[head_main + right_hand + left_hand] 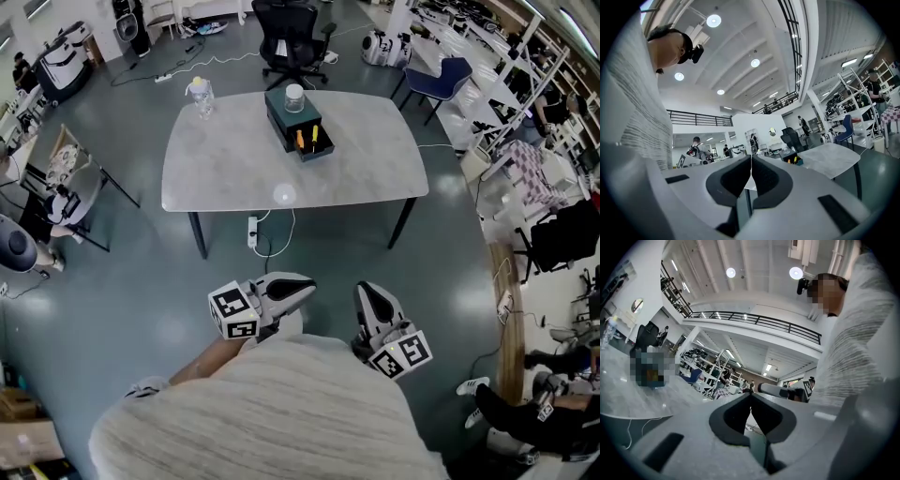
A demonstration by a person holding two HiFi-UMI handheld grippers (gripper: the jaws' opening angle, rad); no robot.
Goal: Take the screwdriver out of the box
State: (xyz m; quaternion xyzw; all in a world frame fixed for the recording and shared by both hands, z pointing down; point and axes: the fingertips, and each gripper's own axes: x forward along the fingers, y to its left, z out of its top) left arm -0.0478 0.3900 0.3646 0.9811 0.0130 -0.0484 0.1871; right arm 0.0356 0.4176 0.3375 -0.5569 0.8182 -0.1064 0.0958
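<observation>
A dark box [298, 120] stands on the far middle of the grey table [234, 169], with two orange screwdriver handles [307, 139] sticking out at its near end. In the right gripper view the box [793, 160] is small and far off on the table [829, 157]. Both grippers are held close to the person's body, well short of the table. My left gripper [309, 288] points right and is shut with nothing in it; its jaws [750, 395] meet. My right gripper [367, 290] points toward the table and is shut and empty, its jaws [751, 157] closed together.
A clear jar [294, 97] sits on top of the box and a bottle [200, 97] at the table's far left corner. A black office chair [291, 37] and a blue chair [441, 80] stand behind the table. A power strip [252, 232] lies on the floor under its near edge.
</observation>
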